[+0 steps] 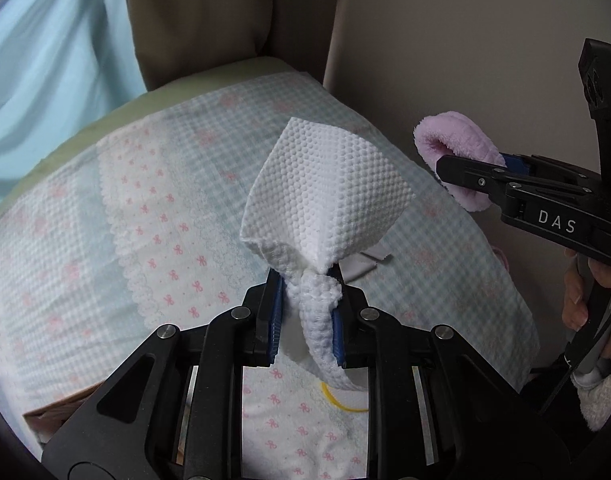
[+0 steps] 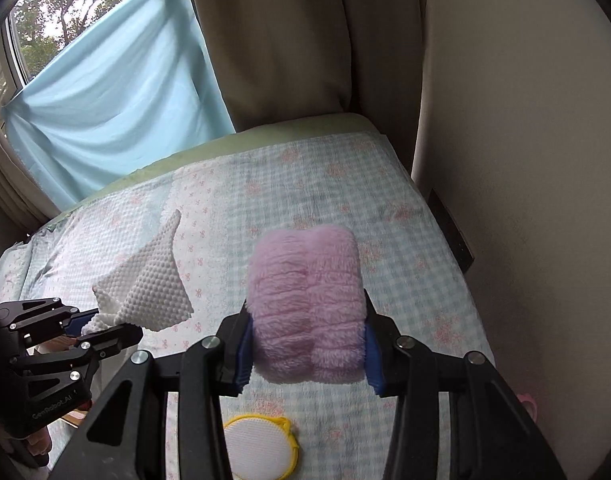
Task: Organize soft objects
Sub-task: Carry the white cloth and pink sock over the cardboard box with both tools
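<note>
My left gripper (image 1: 307, 300) is shut on a white dimpled cloth (image 1: 325, 196), holding it bunched above the patterned bed cover (image 1: 145, 220). The cloth (image 2: 153, 284) and left gripper (image 2: 101, 326) also show at the left of the right wrist view. My right gripper (image 2: 305, 344) is shut on a fluffy pink cloth (image 2: 305, 304), folded thick between the pads, held above the bed. In the left wrist view the right gripper (image 1: 465, 168) and pink cloth (image 1: 457, 148) are at the right.
A round white pad with a yellow rim (image 2: 257, 444) lies on the bed cover (image 2: 385, 220) below the right gripper. A beige curtain (image 2: 285, 40), a blue sheet (image 2: 105, 100) and a wall (image 2: 525, 160) bound the bed. A pink item (image 2: 529, 404) lies at the right edge.
</note>
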Motion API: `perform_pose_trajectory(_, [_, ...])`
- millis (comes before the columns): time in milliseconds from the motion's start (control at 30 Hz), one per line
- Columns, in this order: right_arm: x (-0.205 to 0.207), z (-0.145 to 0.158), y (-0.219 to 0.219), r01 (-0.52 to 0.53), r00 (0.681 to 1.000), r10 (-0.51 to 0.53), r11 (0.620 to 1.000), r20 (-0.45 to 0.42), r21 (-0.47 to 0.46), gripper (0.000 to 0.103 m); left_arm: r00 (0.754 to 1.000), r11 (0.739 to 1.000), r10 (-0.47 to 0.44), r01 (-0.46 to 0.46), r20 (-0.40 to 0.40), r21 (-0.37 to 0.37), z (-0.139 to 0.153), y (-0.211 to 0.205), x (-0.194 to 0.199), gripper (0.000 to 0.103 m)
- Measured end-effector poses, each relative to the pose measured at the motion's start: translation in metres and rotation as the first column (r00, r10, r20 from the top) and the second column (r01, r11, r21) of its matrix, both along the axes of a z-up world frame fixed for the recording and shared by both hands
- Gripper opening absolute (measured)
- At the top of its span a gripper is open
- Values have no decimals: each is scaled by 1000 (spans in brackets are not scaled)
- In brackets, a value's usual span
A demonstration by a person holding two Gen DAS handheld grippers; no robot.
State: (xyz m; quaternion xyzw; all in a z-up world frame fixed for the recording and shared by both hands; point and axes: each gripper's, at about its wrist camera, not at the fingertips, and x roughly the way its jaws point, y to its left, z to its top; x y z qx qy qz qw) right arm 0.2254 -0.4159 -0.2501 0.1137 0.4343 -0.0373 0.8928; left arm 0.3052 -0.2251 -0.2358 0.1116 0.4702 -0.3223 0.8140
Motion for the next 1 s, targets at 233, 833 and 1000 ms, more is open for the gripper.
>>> perform_pose_trajectory(233, [-34,77,47,-46,997,47,999,58,-17,41,994,993,107,-105,35,-57,71,56,-40,17])
perform_pose_trajectory(833, [-84,133,248,-213,975,211,977,73,11,41,913,912,406,-403,36,-83,120,270,-114,17])
perform_pose_trajectory(1000, [-79,125,303,-262,964,260,965,61,26,41,890,888,456,-454,8,-74,109,326,-112,17])
